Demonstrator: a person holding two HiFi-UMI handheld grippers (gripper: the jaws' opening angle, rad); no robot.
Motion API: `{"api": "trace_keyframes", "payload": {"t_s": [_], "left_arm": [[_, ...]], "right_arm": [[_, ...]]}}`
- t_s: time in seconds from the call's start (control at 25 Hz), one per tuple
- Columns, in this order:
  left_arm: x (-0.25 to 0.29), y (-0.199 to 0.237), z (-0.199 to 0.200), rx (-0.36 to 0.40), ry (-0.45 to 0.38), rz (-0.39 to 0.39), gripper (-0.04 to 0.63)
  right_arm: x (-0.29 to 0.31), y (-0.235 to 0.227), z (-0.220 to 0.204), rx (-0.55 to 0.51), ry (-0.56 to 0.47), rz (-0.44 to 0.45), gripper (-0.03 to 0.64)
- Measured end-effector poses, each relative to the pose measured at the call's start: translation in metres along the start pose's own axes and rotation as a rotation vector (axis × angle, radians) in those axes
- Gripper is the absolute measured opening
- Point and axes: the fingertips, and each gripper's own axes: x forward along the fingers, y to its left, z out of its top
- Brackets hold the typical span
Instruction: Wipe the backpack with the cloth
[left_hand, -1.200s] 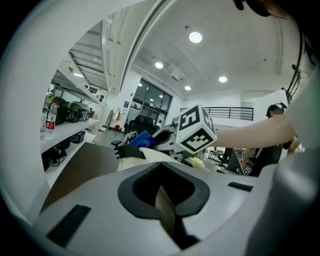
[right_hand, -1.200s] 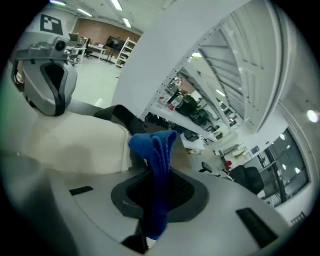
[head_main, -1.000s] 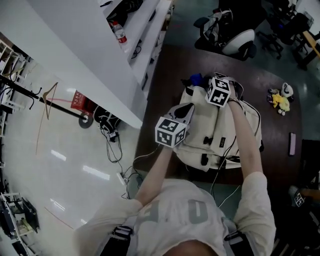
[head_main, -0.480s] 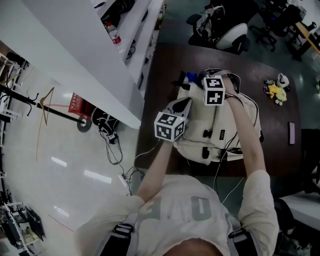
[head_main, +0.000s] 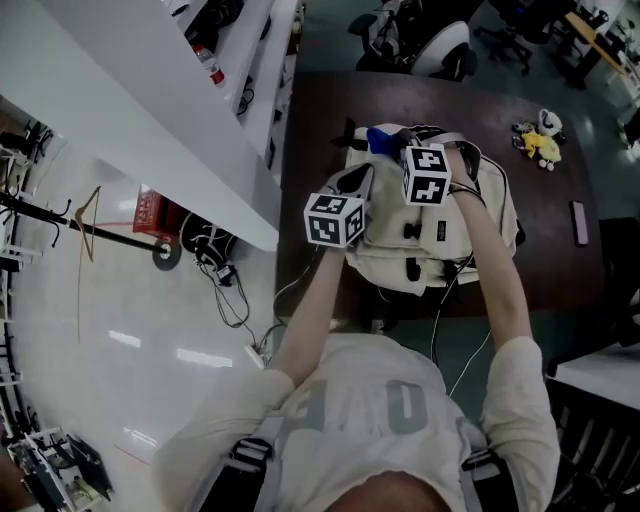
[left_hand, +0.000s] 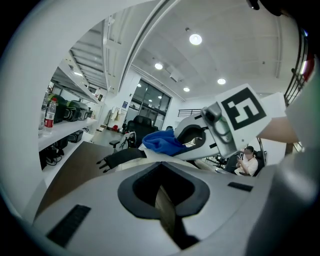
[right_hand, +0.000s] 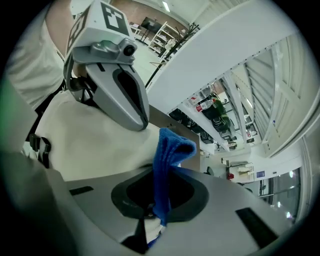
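Note:
A cream backpack (head_main: 445, 235) lies on a dark brown table (head_main: 318, 110). My right gripper (head_main: 398, 143) is shut on a blue cloth (head_main: 383, 138) at the backpack's far top edge. In the right gripper view the cloth (right_hand: 168, 157) stands up out of the shut gripper (right_hand: 159, 202) above the cream fabric (right_hand: 90, 145), with the left gripper (right_hand: 120, 90) just beyond. My left gripper (head_main: 357, 183) sits on the backpack's left shoulder; in its own view the gripper (left_hand: 162, 200) is shut with a tan strip of backpack fabric pinched in it. The cloth (left_hand: 162, 142) and the right gripper (left_hand: 222, 131) show ahead.
A yellow soft toy (head_main: 540, 146) and a dark flat object (head_main: 577, 222) lie on the table's right side. A long white counter (head_main: 150, 110) runs along the left, with cables (head_main: 225, 280) on the floor beneath. Office chairs (head_main: 420, 40) stand beyond the table.
The right gripper with the blue cloth has shifted a little toward the backpack's far top edge. The left gripper keeps its place on the backpack's left side.

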Motion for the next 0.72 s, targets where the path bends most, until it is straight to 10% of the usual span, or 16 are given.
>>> {"api": "trace_keyframes", "payload": {"t_s": [0.72], "left_arm": [[-0.077, 0.005, 0.003, 0.092, -0.117, 0.083, 0.004]], "right_arm": [[-0.042, 0.083, 0.040, 0.097, 0.076, -0.049, 0.038]]}}
